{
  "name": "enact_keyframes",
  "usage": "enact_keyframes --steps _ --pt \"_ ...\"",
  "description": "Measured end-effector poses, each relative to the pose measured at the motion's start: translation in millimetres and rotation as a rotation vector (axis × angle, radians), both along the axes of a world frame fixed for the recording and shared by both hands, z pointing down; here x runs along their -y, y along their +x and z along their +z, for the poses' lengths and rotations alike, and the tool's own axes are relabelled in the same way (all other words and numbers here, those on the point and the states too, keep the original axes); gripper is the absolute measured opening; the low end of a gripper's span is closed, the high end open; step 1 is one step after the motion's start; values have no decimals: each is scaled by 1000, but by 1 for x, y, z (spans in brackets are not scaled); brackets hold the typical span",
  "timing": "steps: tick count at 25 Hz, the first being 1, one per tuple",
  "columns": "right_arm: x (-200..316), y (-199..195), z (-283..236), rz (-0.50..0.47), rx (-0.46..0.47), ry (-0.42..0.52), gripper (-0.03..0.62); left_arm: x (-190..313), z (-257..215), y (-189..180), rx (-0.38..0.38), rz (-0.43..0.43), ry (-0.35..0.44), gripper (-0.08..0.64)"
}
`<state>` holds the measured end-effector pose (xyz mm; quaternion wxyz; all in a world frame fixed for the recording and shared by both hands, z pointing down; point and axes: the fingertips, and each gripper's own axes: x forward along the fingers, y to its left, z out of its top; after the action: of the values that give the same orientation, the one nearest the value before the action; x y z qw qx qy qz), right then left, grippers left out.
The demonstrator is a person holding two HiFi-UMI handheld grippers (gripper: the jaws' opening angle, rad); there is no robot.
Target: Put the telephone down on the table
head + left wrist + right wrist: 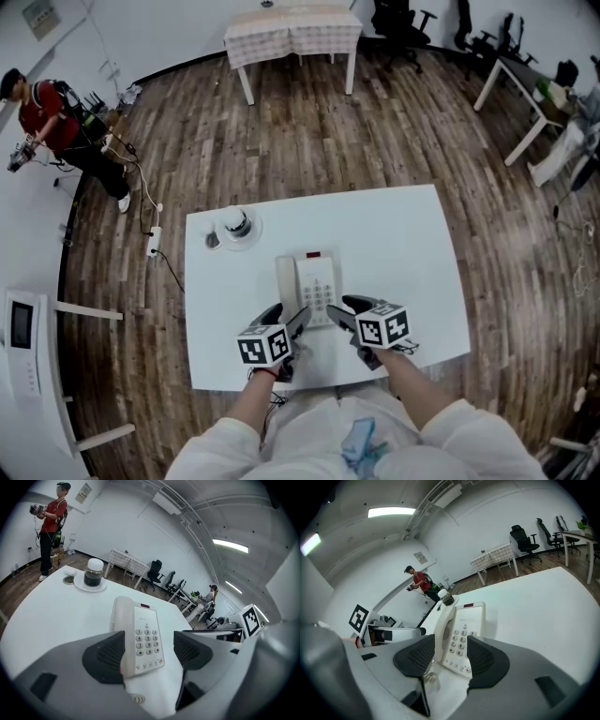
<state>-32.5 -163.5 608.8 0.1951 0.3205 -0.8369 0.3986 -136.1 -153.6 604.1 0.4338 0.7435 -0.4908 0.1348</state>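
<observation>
Two grippers flank near end of telephone (309,286); it lies flat on white table (412,244), handset in cradle, keypad up. Left gripper (149,651): jaws wide apart, holding nothing, telephone just ahead between them, pads off it. Right gripper (451,656): jaws parted too, empty, same near end framed. Task looks done; only backing away left. Lidded jar on saucer (237,223) far ahead-left of left gripper, well apart from telephone. Retreat path looks unobstructed.

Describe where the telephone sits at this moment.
In the head view the telephone lies flat on the white table, centre-front, with the jar on its saucer farther back on the left.
</observation>
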Motion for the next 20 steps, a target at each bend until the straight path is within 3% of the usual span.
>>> enact_keyframes --steps 3,9,20 --pt "-11 -2 -14 -21 27 9 230 -10 -12 3 -9 4 23 271" --pt "-35 -3 -42 -66 77 33 216 -34 -38 21 -34 58 59 210" --pt "-77 17 -82 -112 110 97 121 -72 -87 43 -78 111 135 110"
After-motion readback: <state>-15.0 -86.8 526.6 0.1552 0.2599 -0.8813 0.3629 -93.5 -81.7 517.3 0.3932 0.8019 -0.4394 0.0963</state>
